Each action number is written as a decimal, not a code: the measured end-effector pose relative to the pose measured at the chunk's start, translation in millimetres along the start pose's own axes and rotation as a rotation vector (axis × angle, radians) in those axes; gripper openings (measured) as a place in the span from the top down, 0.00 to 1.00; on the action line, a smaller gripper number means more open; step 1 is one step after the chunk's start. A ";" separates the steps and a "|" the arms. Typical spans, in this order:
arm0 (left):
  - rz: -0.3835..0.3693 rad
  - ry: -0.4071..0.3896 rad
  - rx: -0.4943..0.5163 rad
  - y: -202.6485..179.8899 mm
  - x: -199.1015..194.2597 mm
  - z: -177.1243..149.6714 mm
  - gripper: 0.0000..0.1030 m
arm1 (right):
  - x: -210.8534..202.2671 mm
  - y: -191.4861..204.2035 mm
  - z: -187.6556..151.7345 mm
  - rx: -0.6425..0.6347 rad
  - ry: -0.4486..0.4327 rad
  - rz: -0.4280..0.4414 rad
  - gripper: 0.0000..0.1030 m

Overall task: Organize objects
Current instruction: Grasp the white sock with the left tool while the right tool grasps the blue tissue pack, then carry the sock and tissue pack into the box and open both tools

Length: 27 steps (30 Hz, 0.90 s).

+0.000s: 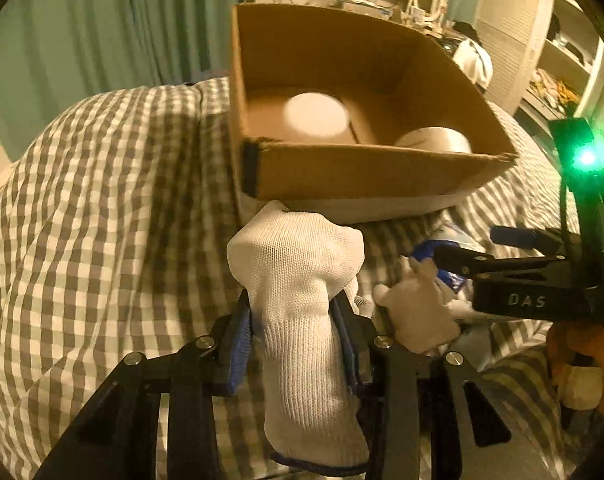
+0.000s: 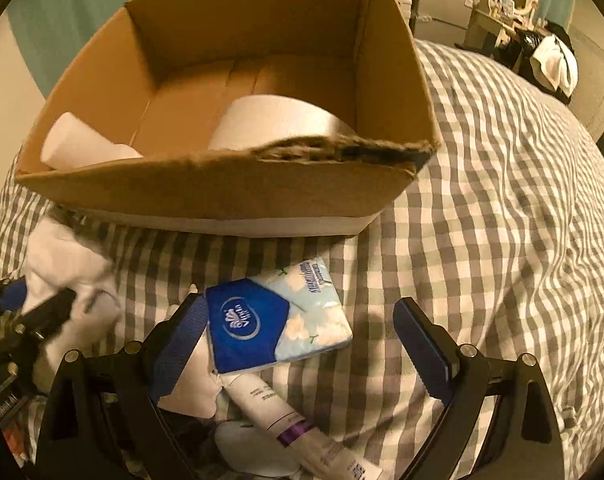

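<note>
My left gripper is shut on a white sock and holds it just in front of a cardboard box on the checked bedspread. The box holds two white paper rolls. My right gripper is open over a blue tissue pack; the pack lies between its fingers, touching the left one. A white tube lies below the pack. In the left wrist view the right gripper is at the right, over the pile. The sock also shows at the left in the right wrist view.
A small white soft item lies beside the sock. The checked bedspread stretches out to the right of the box and to the left. Green curtains, a desk and shelves stand behind the bed.
</note>
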<state>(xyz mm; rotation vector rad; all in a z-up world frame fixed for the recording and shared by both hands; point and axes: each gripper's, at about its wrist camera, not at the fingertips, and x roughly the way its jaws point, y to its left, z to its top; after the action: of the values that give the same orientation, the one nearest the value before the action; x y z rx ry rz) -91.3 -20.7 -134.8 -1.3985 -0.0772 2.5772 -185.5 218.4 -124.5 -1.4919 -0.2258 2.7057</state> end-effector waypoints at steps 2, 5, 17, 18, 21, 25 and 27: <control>-0.008 0.018 -0.009 -1.2 6.9 1.4 0.63 | 5.0 -6.4 0.1 0.028 0.020 0.016 0.09; -0.002 0.025 0.001 3.8 5.3 -2.2 0.63 | 17.3 -2.5 -1.7 0.008 0.071 0.014 0.08; 0.021 0.037 -0.021 5.9 -7.5 -6.9 0.63 | -0.1 28.1 -10.4 -0.138 0.011 -0.050 0.39; 0.025 0.033 -0.021 6.3 -12.4 -7.6 0.63 | -2.9 30.4 -11.4 -0.152 0.005 -0.061 0.40; 0.032 0.019 -0.019 4.8 -23.6 -8.1 0.63 | -14.8 35.7 -14.7 -0.190 -0.036 -0.086 0.41; 0.043 -0.005 -0.018 4.6 -46.1 -7.8 0.63 | -30.5 33.2 -16.6 -0.190 -0.064 -0.075 0.43; 0.047 -0.030 -0.018 3.9 -61.3 -7.1 0.63 | -43.5 31.2 -17.6 -0.191 -0.078 -0.073 0.44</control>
<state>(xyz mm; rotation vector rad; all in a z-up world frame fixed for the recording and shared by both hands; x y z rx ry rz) -53.6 -37.5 -88.9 -1.3847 -0.0730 2.6421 -146.4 184.8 -101.9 -1.3903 -0.5451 2.7538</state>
